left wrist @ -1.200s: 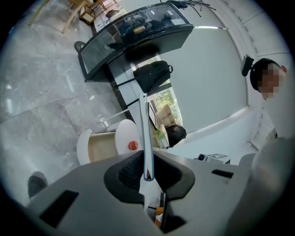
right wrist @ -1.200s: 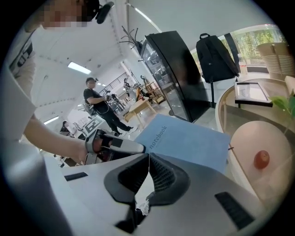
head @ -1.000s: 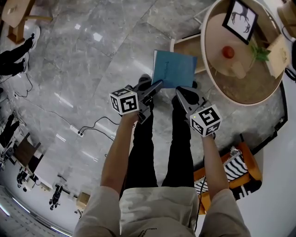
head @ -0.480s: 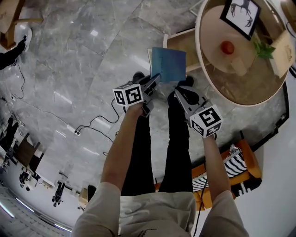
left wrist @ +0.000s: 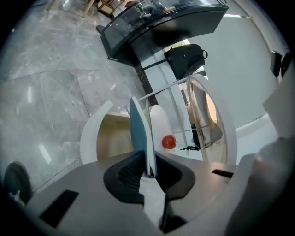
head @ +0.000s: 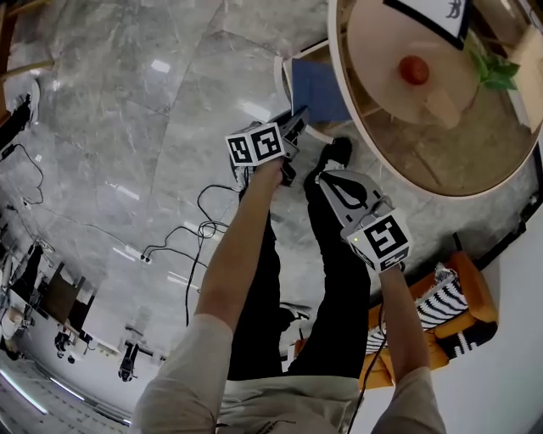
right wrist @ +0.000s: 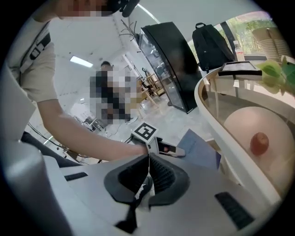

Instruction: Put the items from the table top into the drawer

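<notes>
My left gripper [head: 298,117] is shut on a thin blue book [head: 319,88] and holds it by one edge. The book hangs over the open white drawer [head: 285,78] under the round table's rim [head: 338,93]. In the left gripper view the book [left wrist: 139,131] stands edge-on between the pads [left wrist: 148,170], with the drawer's pale wooden inside [left wrist: 113,136] behind it. A red ball [head: 414,69] lies on the table. My right gripper [head: 322,177] is shut and empty, beside the left one and short of the table; its own view shows the jaws closed together [right wrist: 148,161].
A framed picture [head: 428,10] and a green plant [head: 497,71] stand on the table. An orange chair with a striped cushion [head: 441,303] is at the lower right. Cables [head: 191,233] run across the marble floor. A black backpack [right wrist: 209,44] stands beyond the table.
Both grippers have sunk toward the floor. The left one has carried the blue book forward, from over the floor in front of the drawer to over the drawer at the table's rim.
</notes>
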`<state>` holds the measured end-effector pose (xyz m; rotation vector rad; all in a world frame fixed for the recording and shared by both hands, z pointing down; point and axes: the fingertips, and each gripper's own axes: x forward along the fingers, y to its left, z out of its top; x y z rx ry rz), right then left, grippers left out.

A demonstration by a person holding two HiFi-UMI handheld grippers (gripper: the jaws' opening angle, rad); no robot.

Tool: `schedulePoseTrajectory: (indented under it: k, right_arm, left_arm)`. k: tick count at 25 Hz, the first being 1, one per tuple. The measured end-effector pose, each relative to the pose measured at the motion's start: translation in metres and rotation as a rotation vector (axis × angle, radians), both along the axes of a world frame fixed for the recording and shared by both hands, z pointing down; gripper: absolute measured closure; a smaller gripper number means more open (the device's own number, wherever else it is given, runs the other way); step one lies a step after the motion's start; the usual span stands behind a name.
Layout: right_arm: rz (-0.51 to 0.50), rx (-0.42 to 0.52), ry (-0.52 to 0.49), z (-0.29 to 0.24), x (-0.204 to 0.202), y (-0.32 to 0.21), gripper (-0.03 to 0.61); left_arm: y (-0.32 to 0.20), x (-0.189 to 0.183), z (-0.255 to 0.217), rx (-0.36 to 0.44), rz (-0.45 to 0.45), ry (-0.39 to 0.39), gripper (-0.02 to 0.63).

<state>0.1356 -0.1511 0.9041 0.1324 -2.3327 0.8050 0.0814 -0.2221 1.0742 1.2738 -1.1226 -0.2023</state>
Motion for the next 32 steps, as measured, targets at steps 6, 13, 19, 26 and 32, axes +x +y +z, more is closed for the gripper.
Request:
schedulePoseTrajectory:
  k: [6,13,19,26,32]
  right_arm:
    - [0.086,-0.017,-0.060,0.018,-0.006,-0.010,0.545]
    - [0.105,0.010,-0.122,0.023,0.003,-0.013,0.545]
    - [0.123,-0.016,-0.058,0.039,0.032,-0.011,0.545]
    - [0.170,-0.010,-0.026,0.034,0.030,-0.014,0.545]
    - [0.100,0.033,-0.041,0.014,0.008,-0.004,0.545]
  left_arm:
    - [-0.031,0.007,0.029,0.058,-0.052,0.070,0.557]
    - [-0.037,0.050,0.041,0.143,-0.077,0.221,0.557]
    - [-0.036,0.048,0.093,-0.101,-0.138,0.149,0.539]
    - [-0.011,0.062,0.082,-0.172,0.305,-0.090,0.440]
    - [0.008,0.057,0.069,-0.144,0.646,-0.381,0.428]
